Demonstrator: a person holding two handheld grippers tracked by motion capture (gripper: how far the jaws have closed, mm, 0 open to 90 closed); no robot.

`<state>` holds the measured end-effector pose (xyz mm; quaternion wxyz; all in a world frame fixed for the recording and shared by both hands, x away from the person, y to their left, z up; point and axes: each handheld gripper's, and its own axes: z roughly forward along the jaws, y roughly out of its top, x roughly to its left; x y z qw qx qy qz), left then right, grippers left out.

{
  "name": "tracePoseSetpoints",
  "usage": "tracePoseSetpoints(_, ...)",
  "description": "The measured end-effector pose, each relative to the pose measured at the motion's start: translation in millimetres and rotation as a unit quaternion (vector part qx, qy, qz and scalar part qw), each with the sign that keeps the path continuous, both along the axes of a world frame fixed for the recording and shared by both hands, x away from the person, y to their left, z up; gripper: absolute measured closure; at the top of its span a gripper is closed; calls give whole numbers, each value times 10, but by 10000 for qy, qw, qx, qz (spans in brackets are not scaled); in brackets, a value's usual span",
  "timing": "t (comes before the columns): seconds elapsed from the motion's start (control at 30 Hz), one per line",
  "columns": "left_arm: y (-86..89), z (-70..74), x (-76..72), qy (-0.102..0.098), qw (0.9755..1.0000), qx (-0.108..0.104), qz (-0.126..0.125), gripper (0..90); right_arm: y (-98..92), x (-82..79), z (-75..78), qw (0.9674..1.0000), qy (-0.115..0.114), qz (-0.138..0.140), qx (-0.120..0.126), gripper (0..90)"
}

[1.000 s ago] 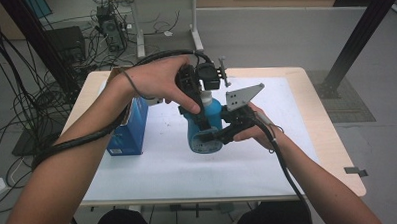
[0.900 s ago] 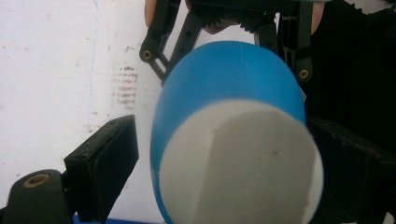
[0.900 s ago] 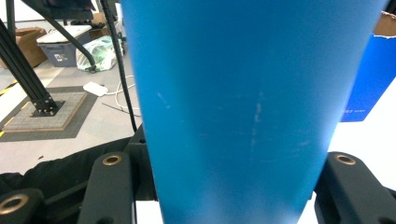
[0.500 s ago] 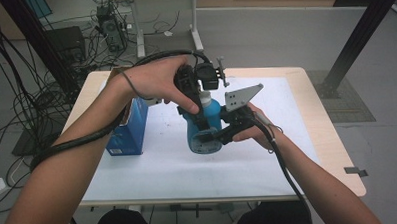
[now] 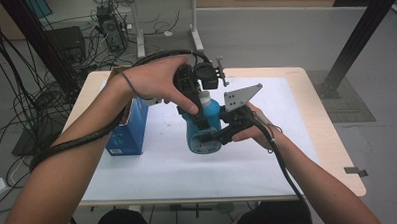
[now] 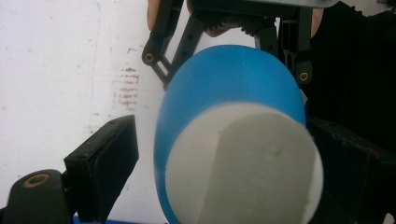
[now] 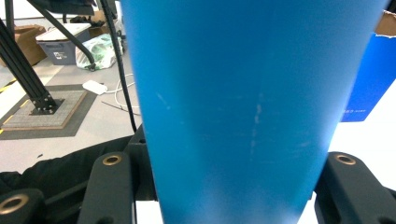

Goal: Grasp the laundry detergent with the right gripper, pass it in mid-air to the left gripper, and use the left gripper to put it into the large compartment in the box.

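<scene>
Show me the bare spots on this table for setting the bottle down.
Free: the white mat right of the right gripper, and the near strip along the table's front edge. Crowded: the middle, where both grippers meet at the blue plastic bottle, and the left, by the blue cardboard box.

The blue bottle point(image 7: 233, 107) looks like smooth matt plastic, faintly scuffed; its white cap point(image 6: 243, 168) is matt. The desk point(image 5: 310, 83) has a pale wood-look edge under a white, stained sheet point(image 6: 60, 60).
</scene>
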<state>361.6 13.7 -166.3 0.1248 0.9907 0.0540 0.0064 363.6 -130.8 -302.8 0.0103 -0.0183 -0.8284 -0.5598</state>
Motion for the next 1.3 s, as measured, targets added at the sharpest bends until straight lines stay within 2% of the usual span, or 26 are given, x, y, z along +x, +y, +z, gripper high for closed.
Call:
tracePoseSetpoints(0.77, -25, -22, -5, -41, 9999, 40, -98, 156, 13, 10, 12, 10000, -37, 11, -5, 439)
tracePoseSetpoints(1.03, -43, -7, -4, -89, 9999, 6, -117, 234, 14, 3, 13, 10000, -33, 16, -5, 438)
tracePoseSetpoints(1.3, -37, 0, 3, -101, 9999, 28, -136, 274, 10, 2, 14, 10000, -56, 11, -15, 438)
